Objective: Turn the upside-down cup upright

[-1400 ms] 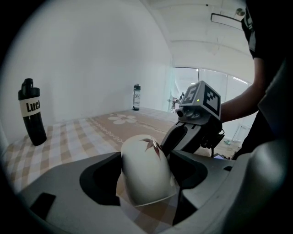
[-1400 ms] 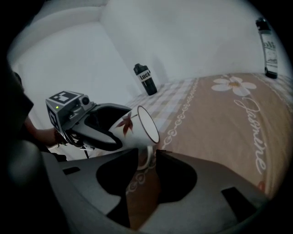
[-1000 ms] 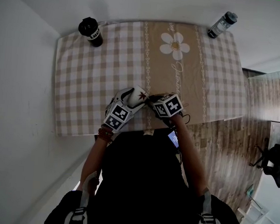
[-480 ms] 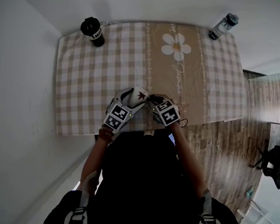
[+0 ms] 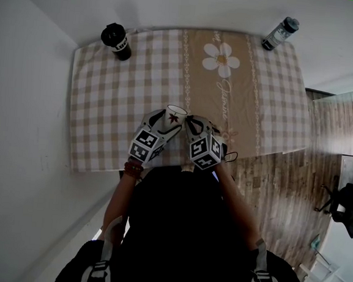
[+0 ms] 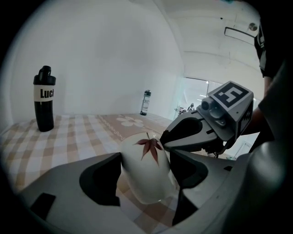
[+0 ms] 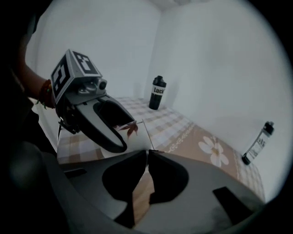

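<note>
Two grippers meet over the near middle of the checked cloth (image 5: pixel 106 106), and the cup (image 5: pixel 175 115) is between them. The left gripper (image 6: pixel 147 160) clamps the white cup, one jaw pressed on each side of its body. A red leaf print on the cup faces that gripper's camera. The cup leans, and the jaws hide much of its lower half. Neither gripper view shows which end carries the mouth, or whether the cup clears the cloth.

The right gripper (image 7: pixel 148 153) comes in from the cup's other side. Its jaws have just been closing and now stand almost together. A thin edge of the cup runs straight into their tips, so they seem to pinch the cup's wall there, though the contact itself is tiny and dark in that view. In the head view both marker cubes cover the jaws, and only the cup's top pokes out beyond them.

A black bottle (image 5: pixel 115 40) stands at the far left corner of the table. Its white band of lettering is partly turned away. A clear bottle (image 5: pixel 280 32) stands at the far right corner, well apart from the cup, beyond the daisy print (image 5: pixel 221 56). The person's dark torso (image 5: pixel 181 230) hides the table's near edge, and an office chair (image 5: pixel 346 206) is partly cut off at the right.
</note>
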Tool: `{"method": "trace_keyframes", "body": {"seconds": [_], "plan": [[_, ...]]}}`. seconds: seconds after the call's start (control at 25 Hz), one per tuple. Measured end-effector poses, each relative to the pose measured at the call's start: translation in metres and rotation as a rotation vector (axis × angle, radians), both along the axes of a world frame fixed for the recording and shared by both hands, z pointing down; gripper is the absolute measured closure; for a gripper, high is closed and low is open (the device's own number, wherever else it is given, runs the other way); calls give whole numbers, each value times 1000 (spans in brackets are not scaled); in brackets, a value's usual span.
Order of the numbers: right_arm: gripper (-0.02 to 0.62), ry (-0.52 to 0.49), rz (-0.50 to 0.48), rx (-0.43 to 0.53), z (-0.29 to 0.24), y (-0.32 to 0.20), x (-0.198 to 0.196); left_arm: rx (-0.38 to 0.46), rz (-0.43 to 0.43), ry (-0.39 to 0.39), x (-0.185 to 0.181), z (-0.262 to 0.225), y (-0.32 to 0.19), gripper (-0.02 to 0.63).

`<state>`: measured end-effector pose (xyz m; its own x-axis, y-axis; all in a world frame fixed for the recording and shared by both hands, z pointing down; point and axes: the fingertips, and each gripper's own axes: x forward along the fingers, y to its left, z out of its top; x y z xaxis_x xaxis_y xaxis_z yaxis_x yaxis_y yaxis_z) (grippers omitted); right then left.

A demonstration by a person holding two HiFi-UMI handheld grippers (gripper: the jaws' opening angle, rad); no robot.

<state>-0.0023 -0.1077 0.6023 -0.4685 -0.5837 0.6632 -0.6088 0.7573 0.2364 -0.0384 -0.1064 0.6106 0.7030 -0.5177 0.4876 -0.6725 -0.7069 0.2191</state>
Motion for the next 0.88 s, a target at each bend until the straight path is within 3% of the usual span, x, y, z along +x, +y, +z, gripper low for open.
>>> {"method": "trace_keyframes", "body": {"seconds": [0.2,0.4,0.72,0.88], "plan": [[577,155,-119,182,-12,6,-10,51,-15,-19,-7,-5,3,258],[577,173,-174,253,-20,15,-21,86,-43,-27,-17,-6,12,258],[578,234,-207,249,-13,6,-17,80,-59,-23,-14,-7,8,258],[578,208,-180,200,-3,2,-12,65,-52,-23,-10,-2,4,258]]}}
